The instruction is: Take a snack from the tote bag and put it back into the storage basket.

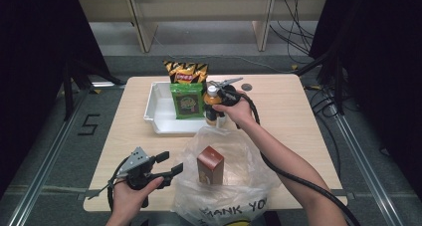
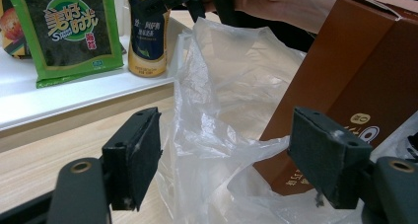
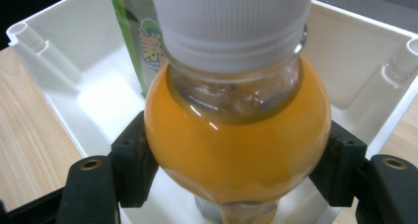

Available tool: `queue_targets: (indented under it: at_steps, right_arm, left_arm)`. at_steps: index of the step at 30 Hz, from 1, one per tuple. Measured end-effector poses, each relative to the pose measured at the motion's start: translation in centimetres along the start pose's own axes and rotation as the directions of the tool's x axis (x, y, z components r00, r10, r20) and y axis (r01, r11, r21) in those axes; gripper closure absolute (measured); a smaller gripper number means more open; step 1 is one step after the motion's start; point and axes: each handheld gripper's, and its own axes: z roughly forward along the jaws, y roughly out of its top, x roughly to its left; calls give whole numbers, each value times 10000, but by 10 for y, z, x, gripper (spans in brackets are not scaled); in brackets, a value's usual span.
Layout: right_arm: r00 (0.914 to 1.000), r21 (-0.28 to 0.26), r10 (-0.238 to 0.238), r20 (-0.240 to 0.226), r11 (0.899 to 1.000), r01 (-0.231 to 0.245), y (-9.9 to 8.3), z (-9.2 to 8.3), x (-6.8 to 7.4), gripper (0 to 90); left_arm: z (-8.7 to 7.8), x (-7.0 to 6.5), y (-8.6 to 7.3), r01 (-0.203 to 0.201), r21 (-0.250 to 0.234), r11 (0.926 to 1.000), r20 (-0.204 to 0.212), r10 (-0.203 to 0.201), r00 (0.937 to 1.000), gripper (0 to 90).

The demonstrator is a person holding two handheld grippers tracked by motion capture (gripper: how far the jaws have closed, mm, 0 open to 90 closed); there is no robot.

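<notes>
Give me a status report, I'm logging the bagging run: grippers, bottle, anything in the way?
Right gripper shut on orange bottle in white tray. Left gripper open at plastic bag. Brown box already inside the bag.

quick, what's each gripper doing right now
left gripper: open, holding nothing, jaws by the plastic bag.
right gripper: shut on the orange drink bottle.

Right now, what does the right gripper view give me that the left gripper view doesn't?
Right gripper view alone: its own pads pressed against the shoulder of the orange drink bottle, and the bottle's white cap.

Left gripper view alone: the left gripper open with nothing between its jaws, aimed at the clear plastic bag and the brown carton standing in it.

Shared: the bottle, the green snack packet beside it and the white tray.
</notes>
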Motion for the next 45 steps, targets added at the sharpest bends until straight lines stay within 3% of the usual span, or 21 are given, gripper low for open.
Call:
queue_targets:
  at_steps: [2,3,7,8,9,14,18,19,21,25,27,28,31,32,33,34,35,36,39,40,45]
  right_arm:
    - [9999,98,138,14,9999,-138,1,0,2,313]
    - [9999,185,-85,-66,9998,86,1,-1,1,311]
    - [9999,-44,107,0,9999,-107,2,-3,3,270]
    - [10000,-110,-92,5,9999,92,3,-5,2,249]
    - [9994,-67,318,-133,9995,-319,5,-7,6,235]
    - [10000,-247,33,55,9997,-32,3,-13,9,226]
    - [9998,-226,157,136,9996,-154,0,-21,8,226]
    - [9988,-244,496,5,9985,-496,0,-24,10,225]
    - [9997,-211,228,-98,9995,-230,-2,-29,8,225]
    - [9995,-399,275,-152,9988,-281,-3,-40,12,222]
    - [9998,-358,-23,-184,9994,17,-4,-47,11,223]
    - [9991,-310,234,-365,9992,-245,-6,-50,15,223]
    - [9998,-630,-127,-169,9979,116,-11,-59,14,224]
    - [9978,-734,469,-458,9960,-502,-11,-61,19,228]
    - [9974,-771,512,-498,9955,-549,-13,-65,19,236]
    - [9990,-735,15,-442,9973,-47,-16,-70,16,240]
    - [9979,-925,483,-442,9943,-522,-17,-72,20,248]
    - [9976,-975,533,-443,9936,-574,-19,-76,22,253]
    - [9978,-1040,459,-482,9933,-507,-24,-89,23,262]
    - [9991,-1125,226,-347,9933,-264,-25,-93,22,262]
    - [9988,-1447,225,-434,9891,-286,-33,-113,27,279]
  left_arm:
    - [0,0,0,10,7,10000,-4,-10,10000,276]
    - [0,0,0,7,31,10000,-2,-7,10000,275]
    - [0,-1,0,25,29,10000,11,-25,10000,274]
    - [0,-1,0,21,33,10000,10,-21,10000,274]
    - [0,-1,0,14,58,10000,-15,-14,10000,273]
    - [0,0,0,6,26,10000,-6,-6,10000,273]
    - [0,-1,0,31,20,10000,-16,-31,10000,272]
    - [-1,-1,0,38,65,10000,-103,-38,9999,273]
    - [-1,-1,1,-29,36,10000,-59,29,10000,272]
    - [-2,-1,1,25,-1,10000,-81,-25,10000,268]
    - [-2,-2,1,83,-41,10000,-114,-83,9999,265]
    - [-2,-2,1,84,-49,10000,-127,-85,9999,265]
    - [-3,-1,2,88,-141,9999,-21,-89,10000,263]
    - [-4,-2,2,117,-129,9998,-88,-119,9999,262]
    - [-4,-2,2,117,-139,9998,-84,-118,9999,260]
    - [-4,-2,2,99,-145,9998,-71,-100,9999,259]
    - [-4,-2,2,57,-134,9999,-61,-58,10000,259]
    - [-4,-2,2,60,-120,9999,-48,-61,10000,259]
    - [-5,-3,2,76,-178,9998,56,-75,10000,256]
    - [-5,-3,3,62,-219,9997,120,-59,9999,255]
    - [-5,-4,3,190,-275,9994,189,-185,9996,231]
